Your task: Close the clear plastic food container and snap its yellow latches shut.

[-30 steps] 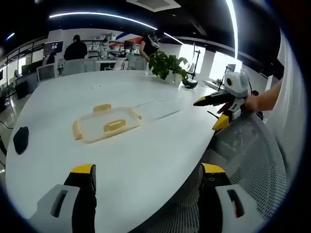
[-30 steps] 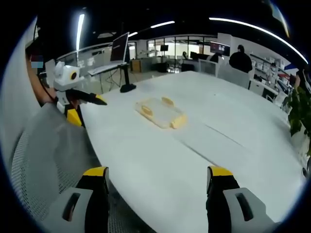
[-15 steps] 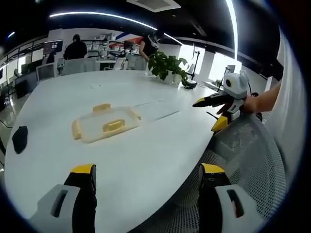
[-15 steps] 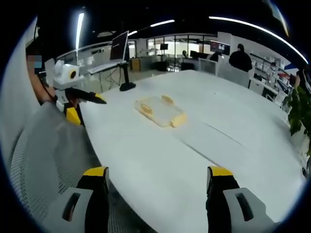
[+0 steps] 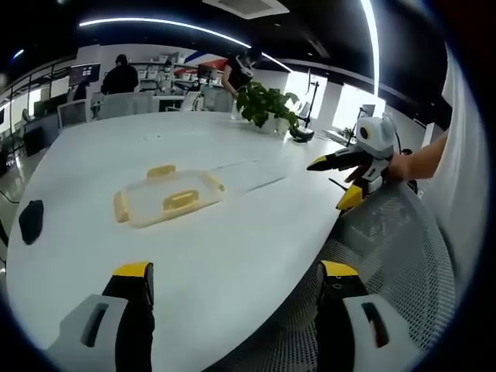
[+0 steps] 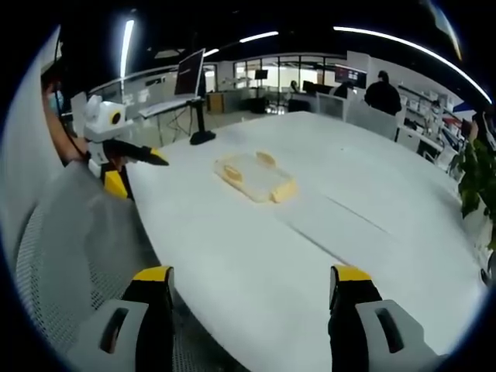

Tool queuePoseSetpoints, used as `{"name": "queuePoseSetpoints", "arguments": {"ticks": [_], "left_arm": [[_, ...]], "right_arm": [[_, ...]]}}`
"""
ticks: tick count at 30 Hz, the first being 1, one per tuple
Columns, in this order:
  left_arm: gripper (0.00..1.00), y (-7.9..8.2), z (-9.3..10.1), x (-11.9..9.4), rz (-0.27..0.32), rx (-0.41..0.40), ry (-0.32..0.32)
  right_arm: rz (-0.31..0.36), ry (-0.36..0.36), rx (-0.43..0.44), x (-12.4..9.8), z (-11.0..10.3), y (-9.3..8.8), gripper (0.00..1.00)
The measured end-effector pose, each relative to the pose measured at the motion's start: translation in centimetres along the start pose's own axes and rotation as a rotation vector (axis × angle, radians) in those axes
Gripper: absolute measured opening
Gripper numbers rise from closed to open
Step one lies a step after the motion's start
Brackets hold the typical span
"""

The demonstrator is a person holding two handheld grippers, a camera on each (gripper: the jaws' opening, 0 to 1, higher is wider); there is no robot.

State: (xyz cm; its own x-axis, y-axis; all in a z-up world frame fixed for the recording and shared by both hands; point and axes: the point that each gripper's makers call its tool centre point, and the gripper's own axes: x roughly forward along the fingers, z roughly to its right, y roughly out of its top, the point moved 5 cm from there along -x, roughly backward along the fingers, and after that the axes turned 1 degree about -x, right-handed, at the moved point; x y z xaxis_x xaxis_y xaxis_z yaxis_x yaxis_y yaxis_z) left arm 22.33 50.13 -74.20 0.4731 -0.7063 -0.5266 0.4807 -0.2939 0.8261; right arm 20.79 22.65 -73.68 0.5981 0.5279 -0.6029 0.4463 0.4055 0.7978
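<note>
Left gripper view: left gripper [image 5: 232, 298] jaws spread wide, nothing between. Clear container [image 5: 167, 196] with yellow latches [image 5: 178, 201] lies on white table [image 5: 232, 256], well ahead, nearer left jaw. Right gripper [image 5: 350, 172] beyond right jaw, over mesh chair [image 5: 395, 248].

Right gripper view: right gripper [image 6: 248, 298] jaws released, empty. Container [image 6: 254, 177] well ahead, between jaw lines. Left gripper [image 6: 128, 159] past left jaw.

1. Left gripper view looks from the table [image 5: 232, 256] edge across it, box [image 5: 167, 198] well ahead.
2. Right gripper view faces the same box [image 6: 256, 177] from the other side.
3. Each view catches the opposite gripper.
</note>
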Motion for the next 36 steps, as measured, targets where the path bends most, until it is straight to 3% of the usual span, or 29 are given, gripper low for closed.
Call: {"name": "queuePoseSetpoints", "arguments": {"ticks": [36], "left_arm": [[0.85,0.2,0.14,-0.03,0.009,0.008,-0.013]], "right_arm": [[0.005,0.013,0.016,0.03,-0.07,0.04,0.82]]}}
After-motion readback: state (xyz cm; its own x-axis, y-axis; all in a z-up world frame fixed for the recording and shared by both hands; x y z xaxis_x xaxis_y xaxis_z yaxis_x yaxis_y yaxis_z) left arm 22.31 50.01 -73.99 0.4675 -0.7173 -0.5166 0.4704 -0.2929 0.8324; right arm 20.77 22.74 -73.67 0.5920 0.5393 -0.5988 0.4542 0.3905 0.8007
